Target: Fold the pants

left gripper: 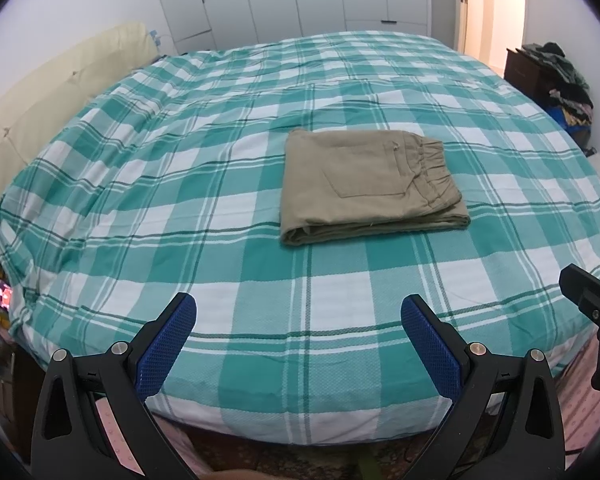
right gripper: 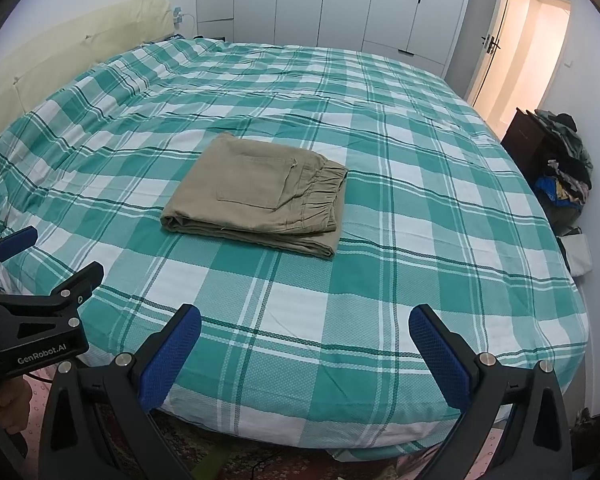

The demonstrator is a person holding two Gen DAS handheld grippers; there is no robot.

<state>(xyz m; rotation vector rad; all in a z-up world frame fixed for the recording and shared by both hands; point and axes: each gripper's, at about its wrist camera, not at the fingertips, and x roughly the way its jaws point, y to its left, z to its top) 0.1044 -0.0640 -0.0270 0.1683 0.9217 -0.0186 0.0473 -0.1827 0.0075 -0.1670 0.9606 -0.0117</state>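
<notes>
Khaki pants (left gripper: 364,184) (right gripper: 260,196) lie folded into a flat rectangle in the middle of the bed, back pocket up, elastic waistband to the right. My left gripper (left gripper: 299,308) is open over the bed's near edge, well short of the pants, nothing between its blue pads. My right gripper (right gripper: 305,318) is open too, also held back at the near edge and empty. The left gripper (right gripper: 50,258) shows from the side at the left of the right wrist view. A part of the right gripper (left gripper: 592,300) shows at the right edge of the left wrist view.
The bed (left gripper: 180,200) carries a green and white checked cover. A cream headboard (left gripper: 40,108) stands on the left. White wardrobes (right gripper: 340,4) line the far wall, beside an open door (right gripper: 520,52). A dark cabinet with piled clothes (right gripper: 560,160) stands on the right.
</notes>
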